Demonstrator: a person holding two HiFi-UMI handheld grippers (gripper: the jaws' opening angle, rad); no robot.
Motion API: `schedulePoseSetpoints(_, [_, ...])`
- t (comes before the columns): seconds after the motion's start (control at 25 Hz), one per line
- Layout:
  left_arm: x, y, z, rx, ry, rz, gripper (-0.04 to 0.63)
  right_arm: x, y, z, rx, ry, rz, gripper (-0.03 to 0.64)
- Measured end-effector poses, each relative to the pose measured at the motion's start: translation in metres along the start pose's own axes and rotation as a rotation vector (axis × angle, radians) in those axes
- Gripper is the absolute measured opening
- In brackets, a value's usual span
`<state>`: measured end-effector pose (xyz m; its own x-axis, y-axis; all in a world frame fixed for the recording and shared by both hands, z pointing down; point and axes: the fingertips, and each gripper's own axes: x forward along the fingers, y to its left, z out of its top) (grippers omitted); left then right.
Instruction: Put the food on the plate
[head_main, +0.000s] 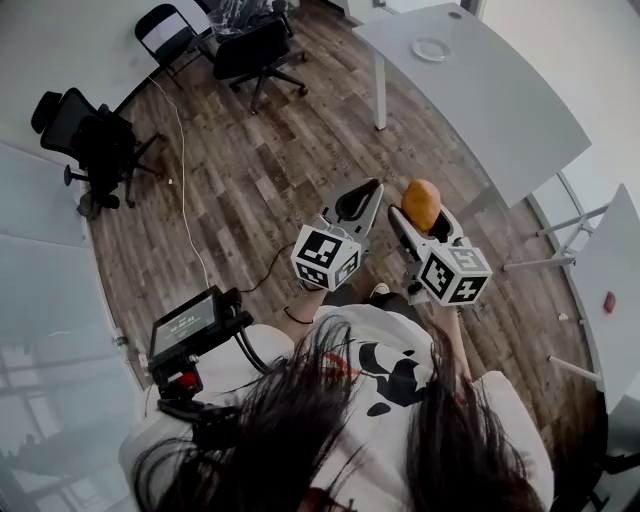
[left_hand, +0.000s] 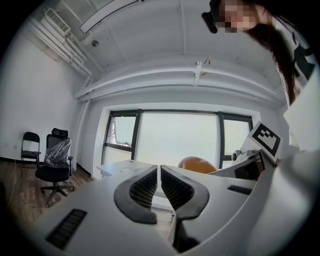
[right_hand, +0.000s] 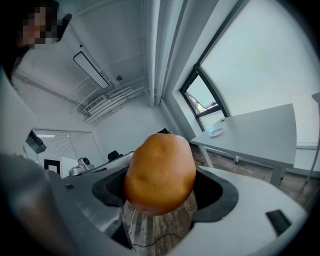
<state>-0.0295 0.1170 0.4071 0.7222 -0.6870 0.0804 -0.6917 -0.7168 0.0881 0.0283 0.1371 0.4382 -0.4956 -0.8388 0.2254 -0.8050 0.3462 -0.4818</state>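
The food (head_main: 421, 203), a rounded orange-brown piece with a smooth, slightly speckled skin, is up in the air near the middle of the head view, well above the wooden floor (head_main: 250, 170). It is clamped between the two dark pads of the right gripper (right_hand: 161, 192), which press on its lower half while the upper half stands free above them; in the right gripper view it fills the centre of the frame. Just to its left in the head view is the left gripper (head_main: 362, 196), its jaws brought together with only a thin slit between them and nothing in them.

The plate (head_main: 431, 48) is small, round and pale, with nothing on it, and lies on a long white table (head_main: 500, 100) at the upper right of the head view, well apart from the food; the right gripper view shows it at right of centre, beyond the held piece. Black office chairs (head_main: 95, 140) stand at the upper left.

As a judgement: the pick-up is done and the grip looks secure. What is left is the carry to the table, lowering the food onto the plate, and letting go
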Motion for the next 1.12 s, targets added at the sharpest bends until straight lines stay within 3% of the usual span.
schedulePoseSetpoints(0.56, [0.017, 0.017, -0.010, -0.001, 0.049, 0.041, 0.006, 0.019, -0.022, 0.000, 0.038, 0.036, 0.025, 0.373])
schedulePoseSetpoints(1.12, [0.079, 0.078, 0.006, -0.008, 0.025, -0.039, 0.006, 0.083, -0.045, 0.038, 0.026, 0.016, -0.048, 0.373])
